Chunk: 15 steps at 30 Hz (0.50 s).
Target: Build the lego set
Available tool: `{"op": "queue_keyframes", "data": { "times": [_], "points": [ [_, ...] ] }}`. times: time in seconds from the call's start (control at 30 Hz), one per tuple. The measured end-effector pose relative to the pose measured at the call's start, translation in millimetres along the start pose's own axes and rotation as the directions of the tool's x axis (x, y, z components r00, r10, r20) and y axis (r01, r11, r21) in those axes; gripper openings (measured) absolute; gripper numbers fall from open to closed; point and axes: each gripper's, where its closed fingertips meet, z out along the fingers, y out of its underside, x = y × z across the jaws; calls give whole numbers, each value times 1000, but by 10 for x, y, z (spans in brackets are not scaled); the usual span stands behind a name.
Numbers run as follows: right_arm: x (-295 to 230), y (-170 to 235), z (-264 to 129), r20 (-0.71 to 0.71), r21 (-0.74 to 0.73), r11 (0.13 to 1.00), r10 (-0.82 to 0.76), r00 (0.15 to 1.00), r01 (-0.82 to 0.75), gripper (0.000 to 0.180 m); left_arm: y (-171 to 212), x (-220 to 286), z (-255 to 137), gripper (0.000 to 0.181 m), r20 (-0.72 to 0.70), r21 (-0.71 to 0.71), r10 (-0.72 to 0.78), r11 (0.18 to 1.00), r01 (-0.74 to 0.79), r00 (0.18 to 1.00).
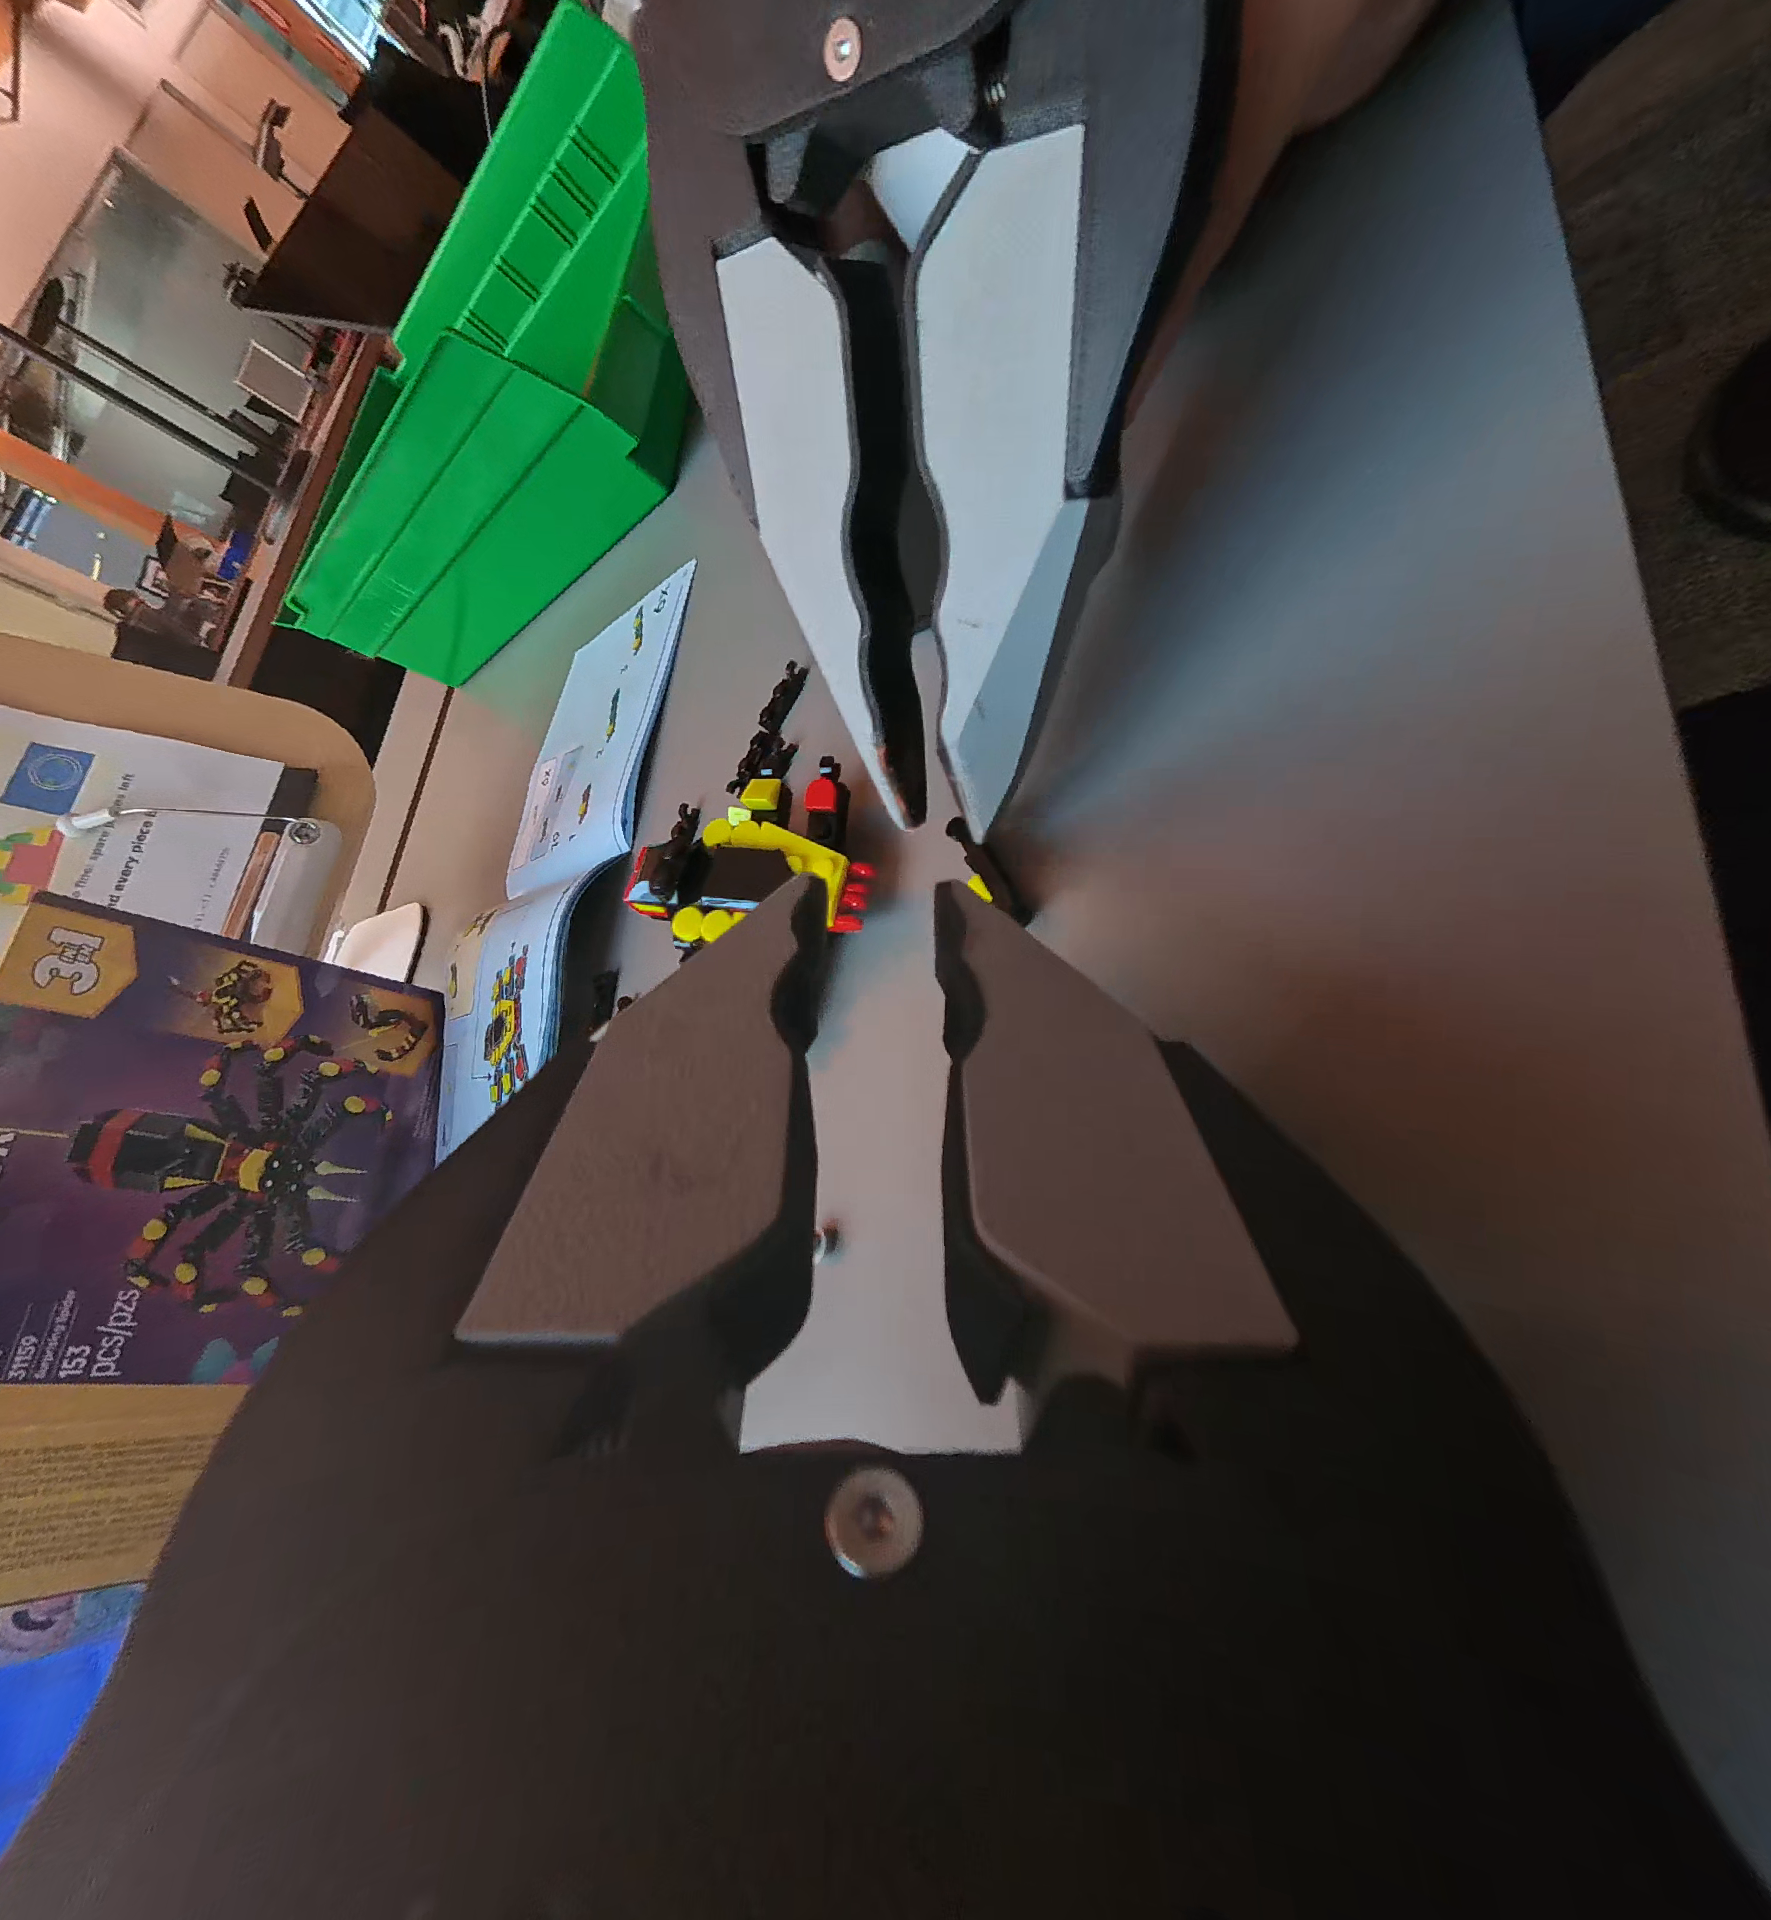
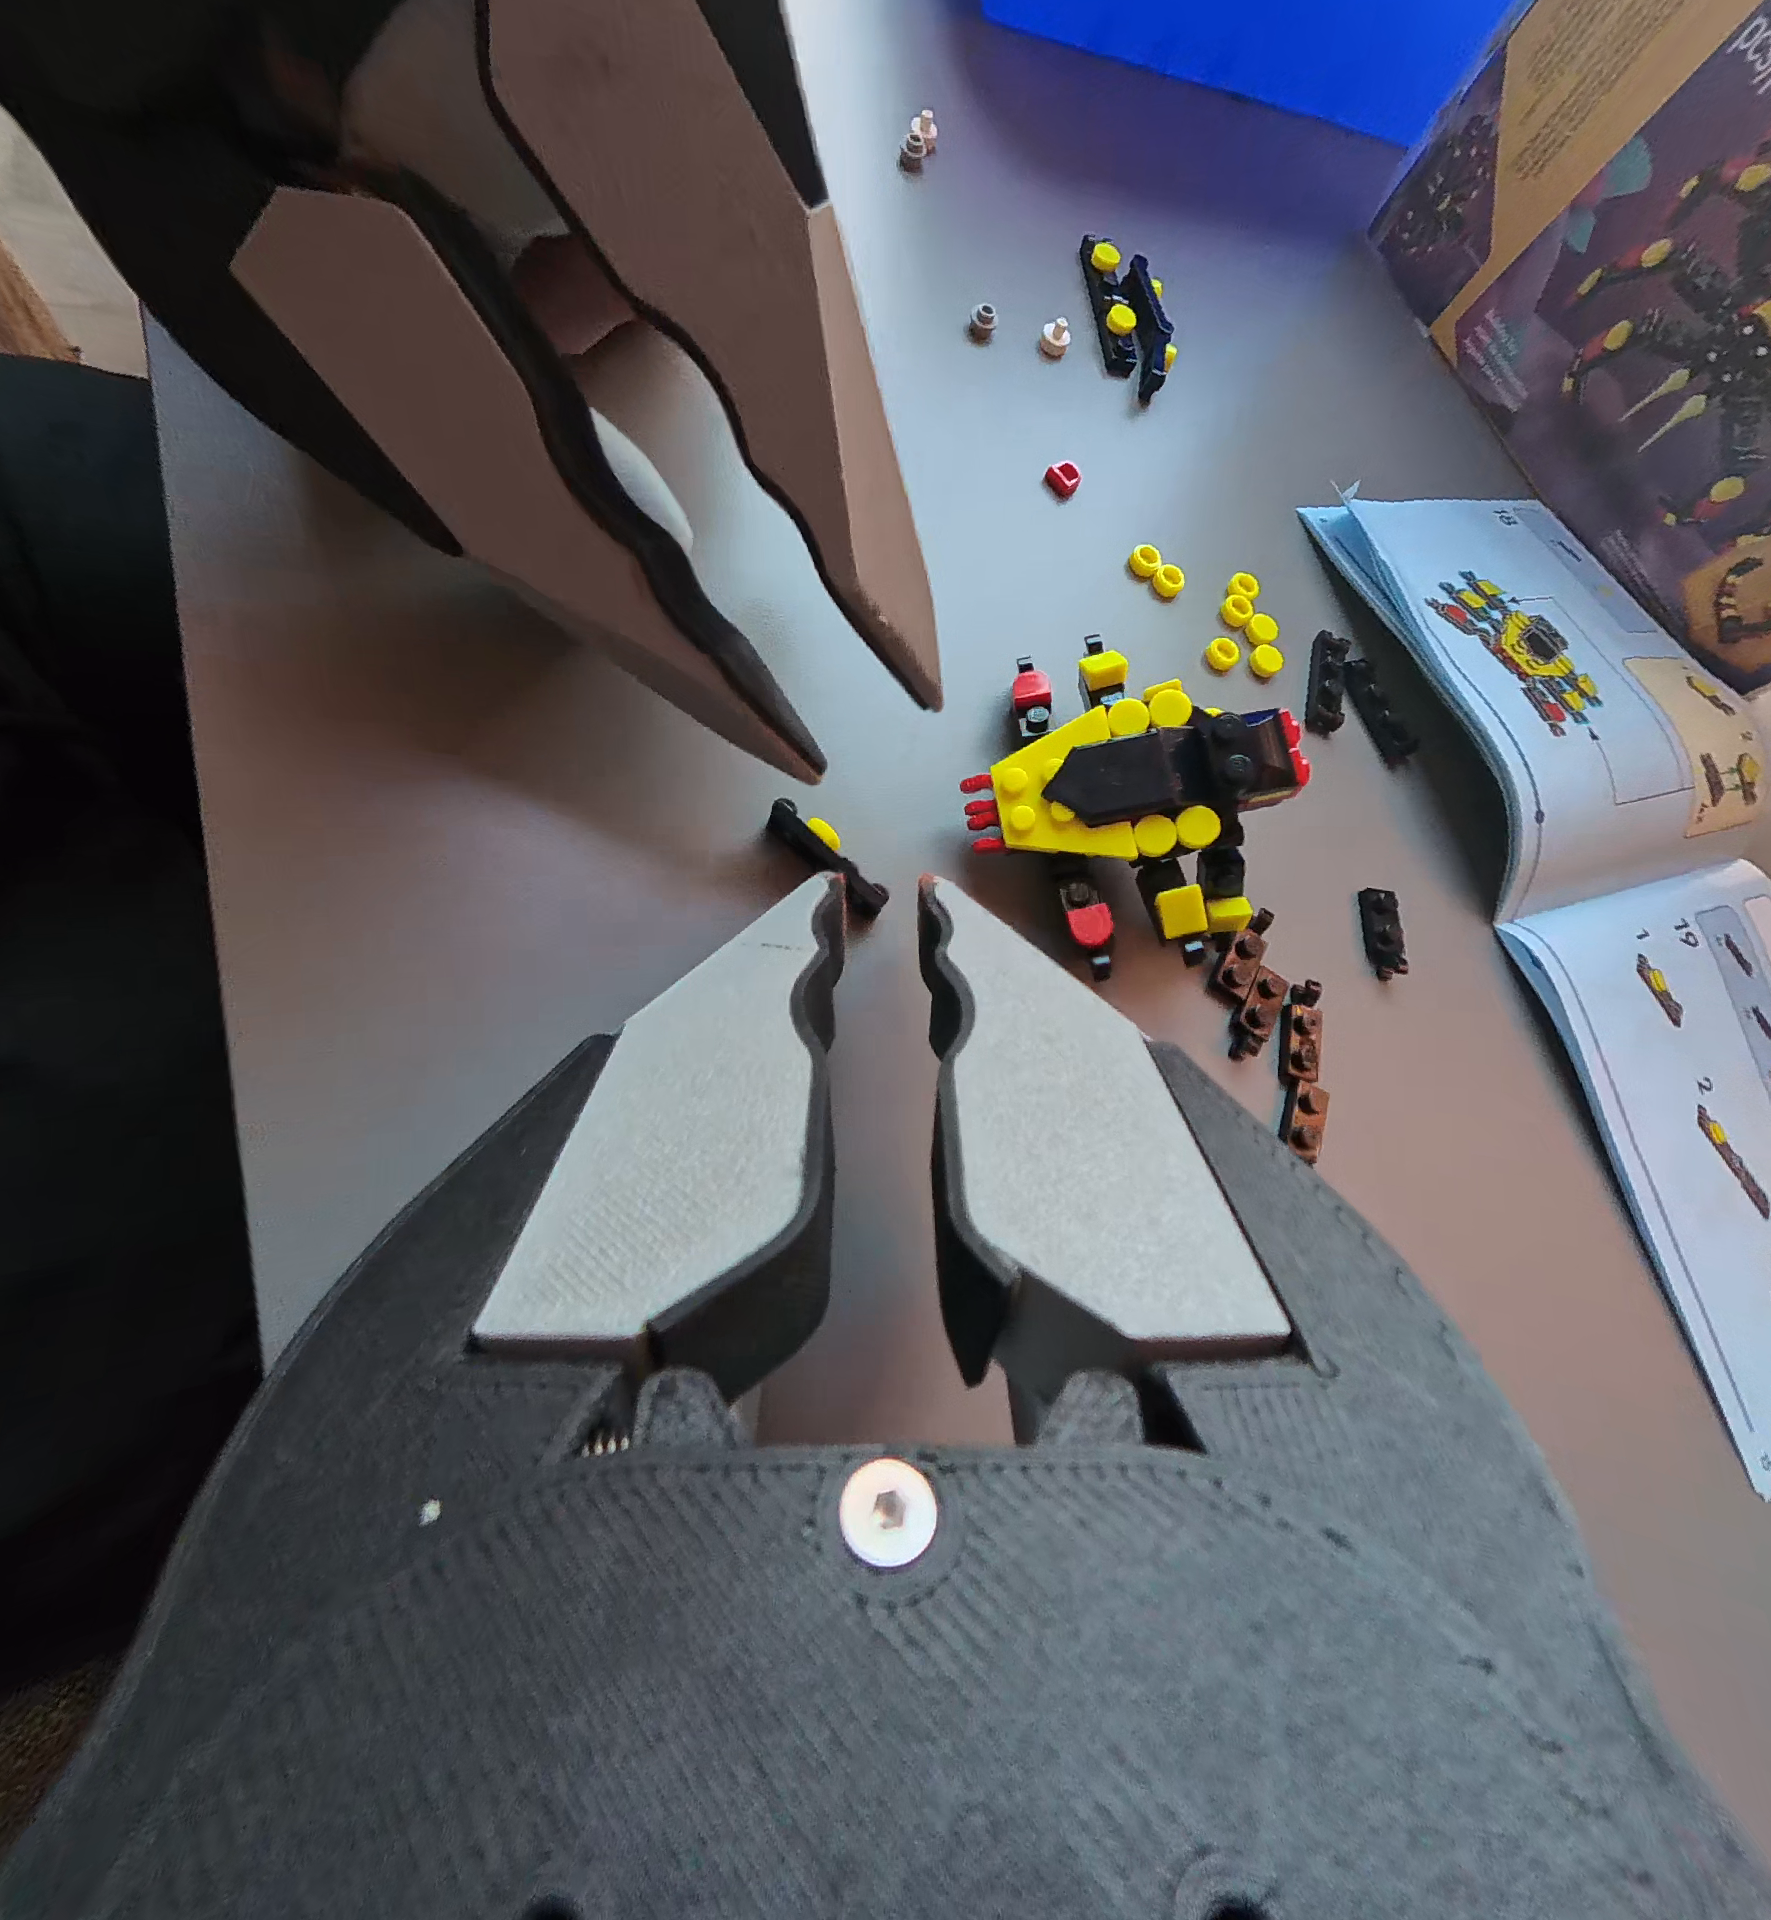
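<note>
The partly built spider body (image 2: pixel 1130 779), yellow, black and red, lies on the grey table (image 2: pixel 445 935); it also shows in the left wrist view (image 1: pixel 746 873). A small black leg piece with a yellow stud (image 2: pixel 824 847) lies left of it. My right gripper (image 2: pixel 879 888) is narrowly open and empty, its left fingertip touching that piece's near end. My left gripper (image 1: pixel 876 904) is open and empty, tips just above the table facing the right gripper (image 1: pixel 941 826). In the right wrist view the left gripper (image 2: pixel 876 740) hovers just beyond the leg piece, which also shows in the left wrist view (image 1: pixel 980 878).
Loose yellow round studs (image 2: pixel 1245 623), black plates (image 2: pixel 1328 681), brown plates (image 2: pixel 1276 1018), a red piece (image 2: pixel 1061 478) and two black leg strips (image 2: pixel 1125 307) surround the body. An open instruction booklet (image 2: pixel 1587 748) and the set's box (image 2: pixel 1639 312) lie right. Green bins (image 1: pixel 507 416) stand behind. The grippers are tip to tip, or close to it.
</note>
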Motion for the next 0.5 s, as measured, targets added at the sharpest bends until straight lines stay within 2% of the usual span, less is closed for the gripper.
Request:
{"op": "queue_keyframes", "data": {
  "times": [0.1, 0.23, 0.37, 0.5],
  "points": [
    [-23, 16, 45, 10, -25, 999, -24, 1000, 24, 7, 26, 42, 24, 8, -7, -23, 31, 999, -31, 1000],
    [-34, 14, 48, -44, -31, 994, -102, 994, 101, 1, 71, 115, 68, 0, 4, -63, 122, 991, -121, 993],
    [-30, 10, 50, -110, -43, 984, -179, 978, 175, 1, 79, 100, 72, 0, 12, -71, 116, 991, -114, 993],
    [-4, 14, 53, -150, -58, 978, -207, 967, 201, 1, 55, 56, 47, 11, 24, -53, 78, 996, -76, 997]
  ]
}}
